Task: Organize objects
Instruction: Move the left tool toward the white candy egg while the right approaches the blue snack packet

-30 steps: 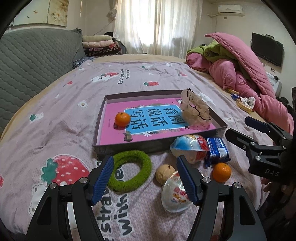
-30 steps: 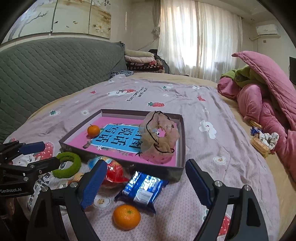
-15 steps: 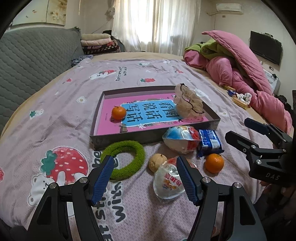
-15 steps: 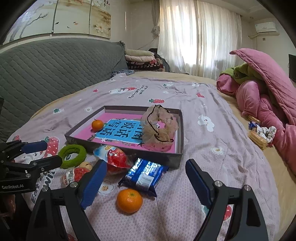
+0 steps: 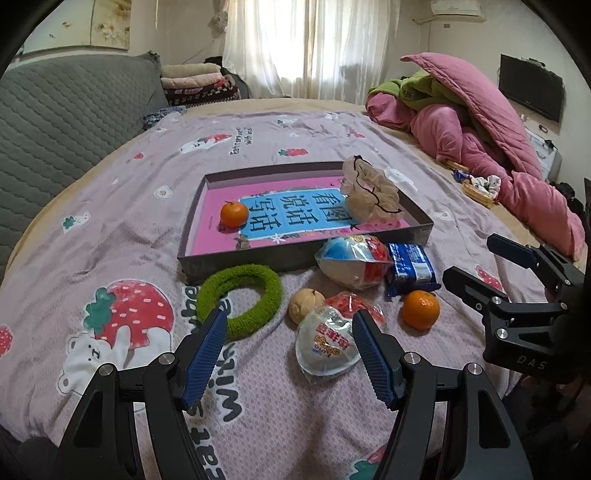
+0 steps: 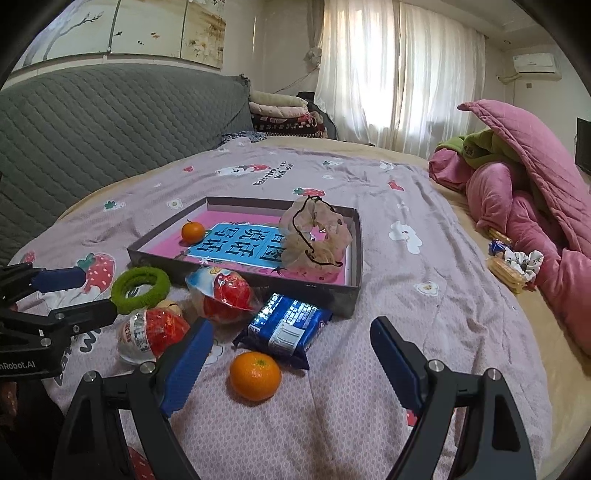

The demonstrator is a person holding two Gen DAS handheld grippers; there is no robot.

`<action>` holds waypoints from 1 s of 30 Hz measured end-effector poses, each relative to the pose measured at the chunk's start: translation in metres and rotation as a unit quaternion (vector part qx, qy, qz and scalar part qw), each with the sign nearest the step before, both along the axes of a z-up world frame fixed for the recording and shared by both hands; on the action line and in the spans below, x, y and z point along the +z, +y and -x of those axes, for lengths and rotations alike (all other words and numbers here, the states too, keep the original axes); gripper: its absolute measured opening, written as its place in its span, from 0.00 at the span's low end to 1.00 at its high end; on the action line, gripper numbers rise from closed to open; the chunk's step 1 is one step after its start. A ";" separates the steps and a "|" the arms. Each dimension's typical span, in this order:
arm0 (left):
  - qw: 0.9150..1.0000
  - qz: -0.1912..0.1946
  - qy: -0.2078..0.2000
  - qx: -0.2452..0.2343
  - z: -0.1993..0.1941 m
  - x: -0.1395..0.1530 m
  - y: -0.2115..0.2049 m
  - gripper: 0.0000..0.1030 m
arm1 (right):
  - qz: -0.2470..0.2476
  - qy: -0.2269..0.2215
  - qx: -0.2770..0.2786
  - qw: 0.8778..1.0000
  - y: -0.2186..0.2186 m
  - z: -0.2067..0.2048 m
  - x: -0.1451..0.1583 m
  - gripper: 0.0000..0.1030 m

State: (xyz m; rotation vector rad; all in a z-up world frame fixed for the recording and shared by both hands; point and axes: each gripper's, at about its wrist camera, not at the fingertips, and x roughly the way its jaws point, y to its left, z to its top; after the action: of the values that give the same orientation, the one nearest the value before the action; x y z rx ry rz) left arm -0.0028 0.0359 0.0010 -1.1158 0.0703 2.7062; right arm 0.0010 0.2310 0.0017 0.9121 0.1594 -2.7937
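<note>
Jaws spread, ribbed blue pads point(image 5: 201, 358); fuzzy green ring point(image 5: 239, 300), glossy mandarin point(image 6: 255, 376).

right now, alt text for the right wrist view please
Open right gripper hovers over a loose tangerine and blue biscuit packet on a bedspread. Behind them, a shallow box holds another tangerine and a beige scrunchie.

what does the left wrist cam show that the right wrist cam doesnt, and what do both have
Only the left wrist view shows the wall-mounted TV and the whole tan round fruit, nearly hidden in the other.
Only the right wrist view shows the painted wall panels above the grey headboard.
Both share the tray with an orange and scrunchie in it, the green ring, the blue packet and the loose orange.
</note>
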 end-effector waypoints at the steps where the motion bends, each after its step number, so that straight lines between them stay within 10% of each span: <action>1: 1.000 -0.001 -0.001 -0.001 -0.001 0.000 0.000 0.69 | 0.000 0.000 -0.001 1.000 0.000 -0.001 0.000 0.84; 30: 0.999 0.003 -0.030 -0.022 -0.007 -0.025 0.012 0.69 | 0.016 -0.034 -0.007 0.999 0.008 -0.006 -0.012 0.84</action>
State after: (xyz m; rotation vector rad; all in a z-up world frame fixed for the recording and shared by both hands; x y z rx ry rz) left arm 0.0042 0.0476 -0.0238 -1.1824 0.0917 2.6337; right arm 0.0072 0.2386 -0.0104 1.0034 0.0996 -2.7642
